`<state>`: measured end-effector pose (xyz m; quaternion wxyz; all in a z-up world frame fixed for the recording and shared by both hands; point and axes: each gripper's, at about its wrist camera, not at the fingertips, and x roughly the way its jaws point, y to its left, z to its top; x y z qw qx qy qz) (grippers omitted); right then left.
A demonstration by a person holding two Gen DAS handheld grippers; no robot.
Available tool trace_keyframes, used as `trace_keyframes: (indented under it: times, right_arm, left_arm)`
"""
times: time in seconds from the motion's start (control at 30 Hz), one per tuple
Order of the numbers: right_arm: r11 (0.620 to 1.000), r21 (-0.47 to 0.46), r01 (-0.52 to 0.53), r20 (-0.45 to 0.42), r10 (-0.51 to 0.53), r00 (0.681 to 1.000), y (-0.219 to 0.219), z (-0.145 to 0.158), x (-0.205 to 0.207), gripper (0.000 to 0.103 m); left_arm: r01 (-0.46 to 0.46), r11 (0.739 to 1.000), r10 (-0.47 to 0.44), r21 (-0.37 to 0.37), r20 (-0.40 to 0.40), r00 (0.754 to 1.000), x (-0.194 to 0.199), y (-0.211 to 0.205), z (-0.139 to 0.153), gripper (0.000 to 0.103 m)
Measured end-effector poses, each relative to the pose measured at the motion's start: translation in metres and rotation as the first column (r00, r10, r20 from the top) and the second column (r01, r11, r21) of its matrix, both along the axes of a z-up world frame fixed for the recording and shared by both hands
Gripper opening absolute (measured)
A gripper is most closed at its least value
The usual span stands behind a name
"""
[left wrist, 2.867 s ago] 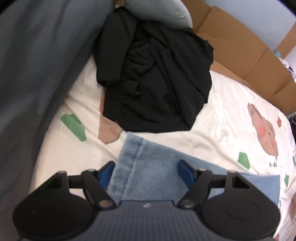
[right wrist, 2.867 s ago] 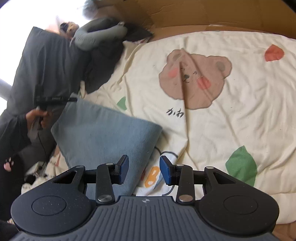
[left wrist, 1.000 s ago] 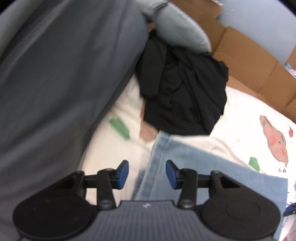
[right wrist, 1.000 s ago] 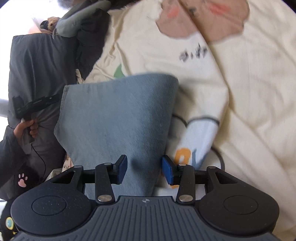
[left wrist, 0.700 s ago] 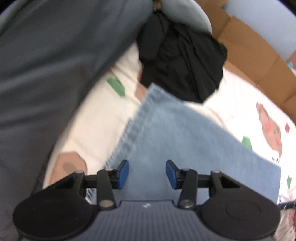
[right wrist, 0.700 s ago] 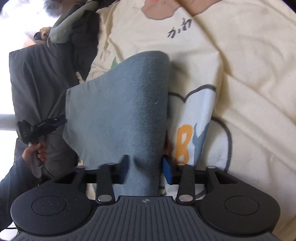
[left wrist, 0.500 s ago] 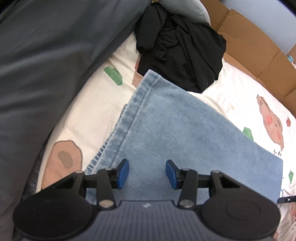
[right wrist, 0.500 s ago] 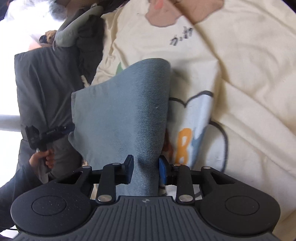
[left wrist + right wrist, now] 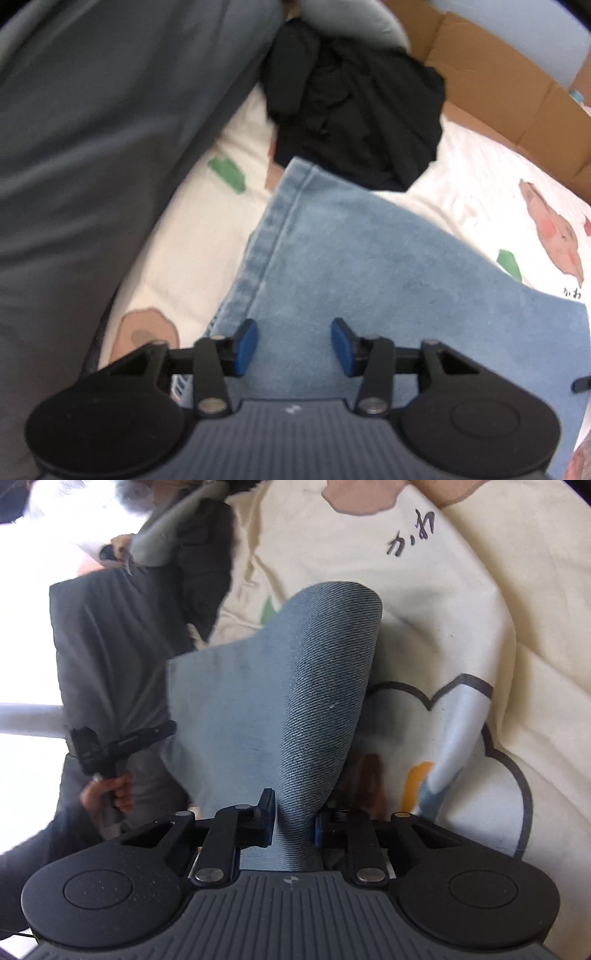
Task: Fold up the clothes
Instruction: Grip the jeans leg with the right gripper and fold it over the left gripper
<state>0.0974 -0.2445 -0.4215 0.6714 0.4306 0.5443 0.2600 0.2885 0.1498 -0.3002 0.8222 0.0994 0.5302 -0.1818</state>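
Cream bedding [image 9: 192, 229] printed with bears and green shapes is spread under everything, with a grey quilt [image 9: 92, 129] bunched along its left side and brown cardboard [image 9: 491, 85] standing at the far edge. Much of the left wrist view is blurred, and the far right of the jeans [image 9: 369, 266] is cut off by the frame. A black garment [image 9: 354, 110] is heaped beyond the jeans, its shape hard to make out.

The jeans are laid on the bedding, directly under and ahead of the left gripper [image 9: 294, 346], whose jaws are held apart over the denim with nothing between them. In the right wrist view the left gripper is seen small at the left, held in a hand [image 9: 110, 790].

A raised fold of the jeans [image 9: 314, 716] is pinched between the nearly closed jaws of the right gripper [image 9: 293, 823]. Black characters [image 9: 410, 531] are printed on the bedding above, too stylised to be read with certainty. An orange letter [image 9: 415, 782] in a cloud outline is partly hidden by a crease.
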Motion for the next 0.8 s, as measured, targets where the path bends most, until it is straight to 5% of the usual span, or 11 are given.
trace_keyframes:
  times: [0.23, 0.33, 0.37, 0.47, 0.73, 0.8]
  right_arm:
    - [0.999, -0.034, 0.003, -0.029, -0.004, 1.0, 0.013, -0.015, 0.007, 0.029]
    - [0.999, -0.044, -0.032, -0.021, 0.031, 0.999, 0.016, -0.011, 0.01, 0.023]
    - [0.998, -0.04, -0.04, -0.014, 0.039, 0.999, 0.016, -0.009, 0.011, 0.011]
    - [0.999, -0.012, -0.04, 0.007, 0.04, 0.999, 0.012, -0.007, 0.012, 0.011]
    - [1.0, -0.007, -0.019, -0.041, 0.019, 0.999, 0.022, -0.016, 0.013, 0.027]
    - [1.0, -0.004, -0.021, -0.04, 0.02, 0.999, 0.026, -0.016, 0.015, 0.012]
  left_arm:
    - [0.025, 0.999, -0.027, 0.047, 0.026, 0.999, 0.0, 0.0, -0.006, 0.056]
    - [0.022, 1.0, -0.023, 0.02, 0.072, 0.997, 0.0, 0.001, 0.005, 0.059]
    - [0.034, 0.999, -0.034, 0.001, 0.075, 0.997, 0.001, 0.001, 0.007, 0.066]
    - [0.056, 0.998, -0.059, 0.041, 0.056, 0.997, 0.007, -0.001, -0.002, 0.068]
    - [0.038, 0.995, -0.04, 0.092, 0.026, 0.999, 0.02, 0.013, -0.019, 0.087]
    - [0.023, 0.998, -0.023, 0.061, -0.002, 1.0, 0.022, 0.02, -0.021, 0.087]
